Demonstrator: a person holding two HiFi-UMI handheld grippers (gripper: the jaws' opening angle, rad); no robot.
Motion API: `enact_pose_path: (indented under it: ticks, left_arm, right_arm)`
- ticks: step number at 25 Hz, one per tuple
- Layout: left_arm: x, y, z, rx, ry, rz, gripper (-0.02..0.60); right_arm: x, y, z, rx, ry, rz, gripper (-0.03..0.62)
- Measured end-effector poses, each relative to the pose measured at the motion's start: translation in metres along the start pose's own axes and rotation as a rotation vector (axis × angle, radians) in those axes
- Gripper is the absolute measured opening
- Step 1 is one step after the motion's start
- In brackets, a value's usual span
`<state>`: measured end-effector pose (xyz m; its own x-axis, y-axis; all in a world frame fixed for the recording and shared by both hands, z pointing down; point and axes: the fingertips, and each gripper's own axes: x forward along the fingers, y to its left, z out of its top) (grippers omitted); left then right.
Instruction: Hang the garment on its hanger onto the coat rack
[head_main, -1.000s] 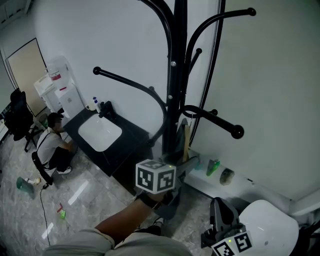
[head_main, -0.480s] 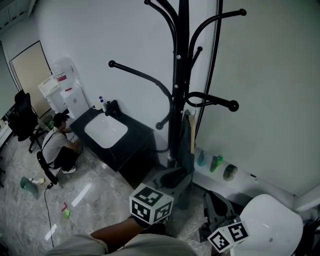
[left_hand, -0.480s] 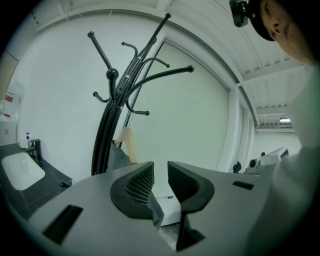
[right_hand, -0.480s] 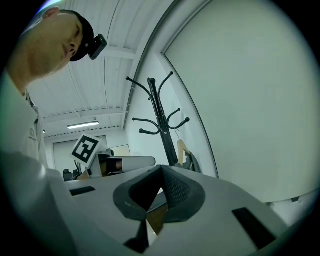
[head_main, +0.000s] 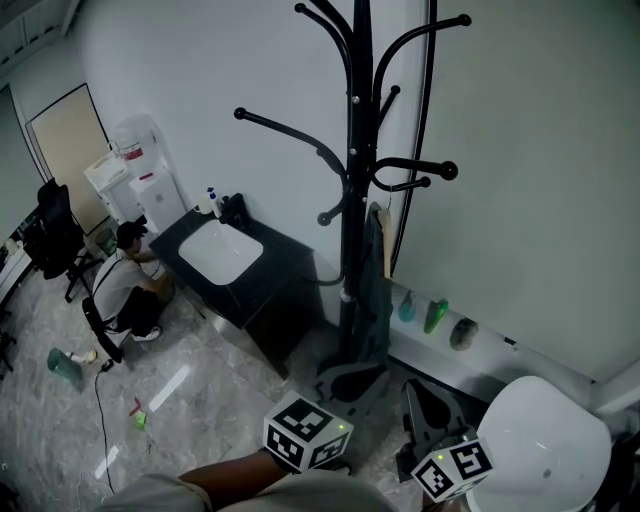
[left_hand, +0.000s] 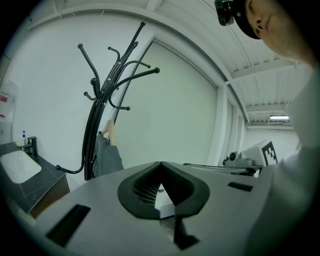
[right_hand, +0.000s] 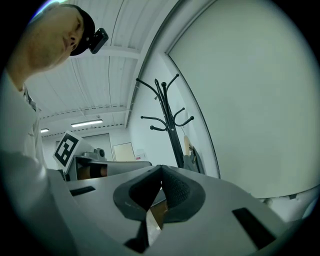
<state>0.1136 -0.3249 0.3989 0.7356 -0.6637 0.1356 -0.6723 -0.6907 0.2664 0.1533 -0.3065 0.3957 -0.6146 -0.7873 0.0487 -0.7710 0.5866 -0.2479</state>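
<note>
The tall black coat rack (head_main: 358, 150) stands by the white wall (head_main: 530, 200), at 12 o'clock from the two grippers. The grey garment (head_main: 372, 295) is on it already. It hangs down right beside the pole, on the pole's 3 o'clock side. The top of its wooden hanger (head_main: 386, 250) peeks out above the cloth. The hanger sits up under the low arms of the rack, but I cannot tell which arm it is hooked on.

The left gripper (left_hand: 160, 163) is low in the head view, at 6 o'clock, well apart from the rack. Its jaws have just been closing, and now the two tips touch. Nothing is between them. The right gripper (right_hand: 161, 167) is just beside it, toward 5 o'clock. Its jaws are pressed together too, and it holds nothing. Both point toward the rack, and no gripper touches the garment.

At 10 o'clock from the rack there is a white sink (head_main: 217, 250) set in a black cabinet (head_main: 270, 300). A person (head_main: 135, 290) crouches on the floor (head_main: 60, 430) at 9 o'clock, next to the cabinet. Behind the person stands a white water cooler (head_main: 135, 165). A green bottle (head_main: 435, 316) stands on the ledge at the bottom of the wall, at 4 o'clock from the rack. A white round seat (head_main: 545, 450) is at 5 o'clock, near the right gripper
</note>
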Motion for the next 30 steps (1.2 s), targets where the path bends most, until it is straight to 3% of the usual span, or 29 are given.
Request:
enact_pose_path:
  ticks: [7, 30]
  left_arm:
    - [-0.008, -0.002, 0.01, 0.002, -0.035, 0.053, 0.006]
    - [-0.001, 0.027, 0.022, 0.007, -0.043, 0.011, 0.005]
  right_arm:
    - [-0.003, 0.002, -0.002, -0.043, 0.008, -0.006, 0.015]
    - [0.036, 0.006, 0.003, -0.056, 0.017, -0.026, 0.014]
